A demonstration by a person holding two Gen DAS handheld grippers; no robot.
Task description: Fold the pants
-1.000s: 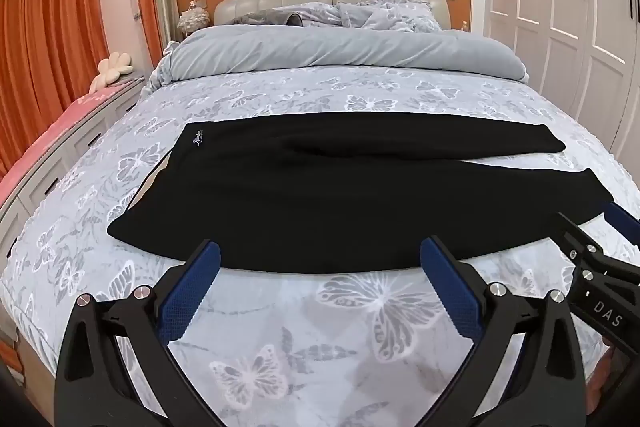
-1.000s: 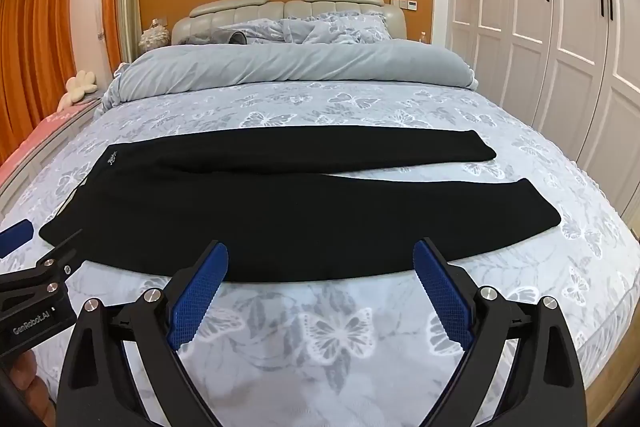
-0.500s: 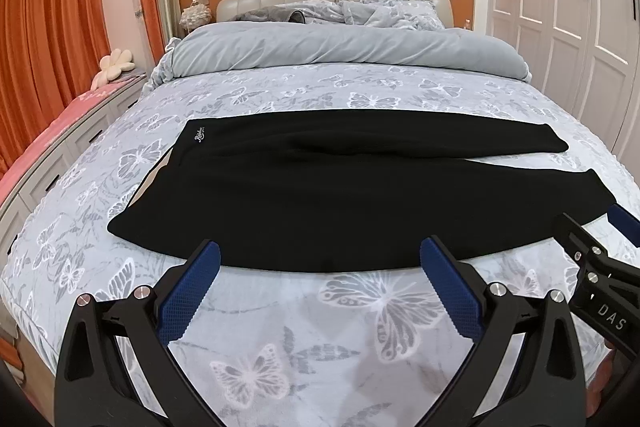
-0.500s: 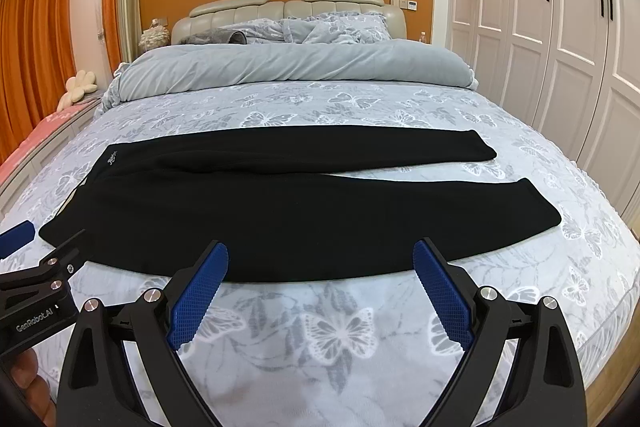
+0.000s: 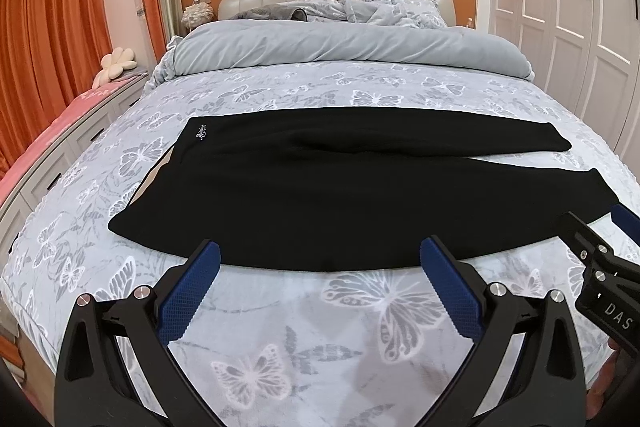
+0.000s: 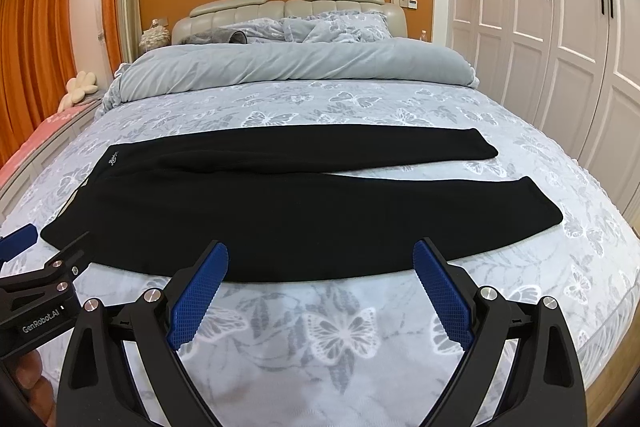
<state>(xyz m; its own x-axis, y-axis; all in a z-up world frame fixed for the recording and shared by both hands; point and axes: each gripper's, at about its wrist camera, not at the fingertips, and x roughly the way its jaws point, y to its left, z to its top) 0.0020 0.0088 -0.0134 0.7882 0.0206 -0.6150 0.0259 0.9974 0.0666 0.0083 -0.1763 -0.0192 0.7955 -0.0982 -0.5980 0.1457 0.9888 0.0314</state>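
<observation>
Black pants lie flat across the bed, waistband at the left, both legs running to the right, the far leg spread apart from the near one; they also show in the right wrist view. My left gripper is open and empty, hovering just before the pants' near edge. My right gripper is open and empty at the same near edge, further right. The right gripper shows at the right edge of the left wrist view; the left gripper shows at the left edge of the right wrist view.
The bed has a grey butterfly-print cover. A rolled grey duvet and pillows lie at the headboard. White wardrobes stand to the right, orange curtains and a pink-topped bench to the left.
Both grippers stay open near the pants' front edge. The left wrist view has shifted slightly; the pants have not moved.
</observation>
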